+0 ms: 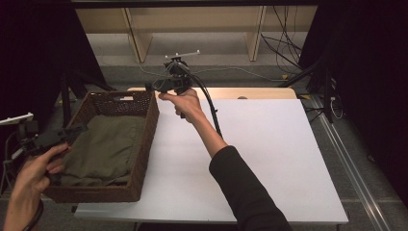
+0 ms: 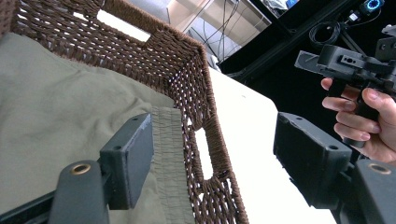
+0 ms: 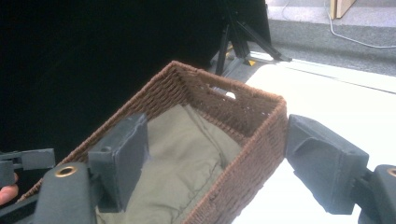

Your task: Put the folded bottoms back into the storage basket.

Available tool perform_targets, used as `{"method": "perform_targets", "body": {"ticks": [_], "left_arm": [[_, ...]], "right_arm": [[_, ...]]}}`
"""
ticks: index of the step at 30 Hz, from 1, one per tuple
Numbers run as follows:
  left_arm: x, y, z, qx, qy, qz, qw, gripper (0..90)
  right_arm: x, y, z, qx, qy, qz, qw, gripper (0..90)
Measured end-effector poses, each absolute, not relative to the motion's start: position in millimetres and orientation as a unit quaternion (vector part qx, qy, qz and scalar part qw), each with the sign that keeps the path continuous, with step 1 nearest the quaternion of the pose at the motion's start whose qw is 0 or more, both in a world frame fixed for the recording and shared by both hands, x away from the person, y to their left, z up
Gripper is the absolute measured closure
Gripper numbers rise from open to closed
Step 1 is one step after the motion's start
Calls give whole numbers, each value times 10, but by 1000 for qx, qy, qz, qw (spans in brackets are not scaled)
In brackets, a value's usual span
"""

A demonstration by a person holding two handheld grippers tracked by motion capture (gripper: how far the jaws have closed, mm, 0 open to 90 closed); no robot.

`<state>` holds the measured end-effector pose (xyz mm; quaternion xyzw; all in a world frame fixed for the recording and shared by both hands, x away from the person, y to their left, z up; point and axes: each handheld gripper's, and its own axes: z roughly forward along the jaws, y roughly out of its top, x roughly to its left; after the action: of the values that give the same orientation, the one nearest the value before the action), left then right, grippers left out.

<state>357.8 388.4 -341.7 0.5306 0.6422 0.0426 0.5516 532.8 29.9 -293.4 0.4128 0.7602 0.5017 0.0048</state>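
A brown woven basket (image 1: 146, 139) stands on the left of the white table (image 1: 262, 154), with an olive green cloth (image 1: 103, 144) lying crumpled inside it. My left gripper (image 1: 77, 131) is at the basket's left rim, open, its jaws reaching in above the cloth (image 2: 56, 107). In the left gripper view the jaws (image 2: 212, 135) stand wide apart, and the basket's wall (image 2: 187, 79) lies farther off between them. My right gripper (image 1: 155, 87) hovers open by the basket's far right corner. Its own view (image 3: 215, 135) looks along the basket (image 3: 252, 158) at the cloth (image 3: 187, 154); nothing is gripped.
A wooden shelf unit (image 1: 192, 24) stands on the floor behind the table, with cables (image 1: 284, 43) trailing beside it. Dark curtains and stand legs (image 1: 327, 91) flank both sides. White tabletop stretches to the right of the basket.
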Motion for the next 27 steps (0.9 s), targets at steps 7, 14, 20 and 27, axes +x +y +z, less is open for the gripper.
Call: {"method": "perform_targets", "body": {"ticks": [7, 14, 20, 27], "left_arm": [[3602, 3774, -3438, 527, 637, 42, 561, 283], [3637, 3620, -3473, 520, 618, 25, 589, 250], [3659, 3521, -3502, 519, 605, 22, 603, 223], [3671, 3428, -3519, 519, 596, 16, 613, 217]], "right_arm": [[5292, 203, -2946, 412, 758, 505, 7, 192], [5272, 72, -2979, 415, 755, 508, 12, 157], [5227, -21, -2964, 405, 754, 516, 21, 123], [5135, -113, -2942, 390, 756, 525, 28, 100]]}}
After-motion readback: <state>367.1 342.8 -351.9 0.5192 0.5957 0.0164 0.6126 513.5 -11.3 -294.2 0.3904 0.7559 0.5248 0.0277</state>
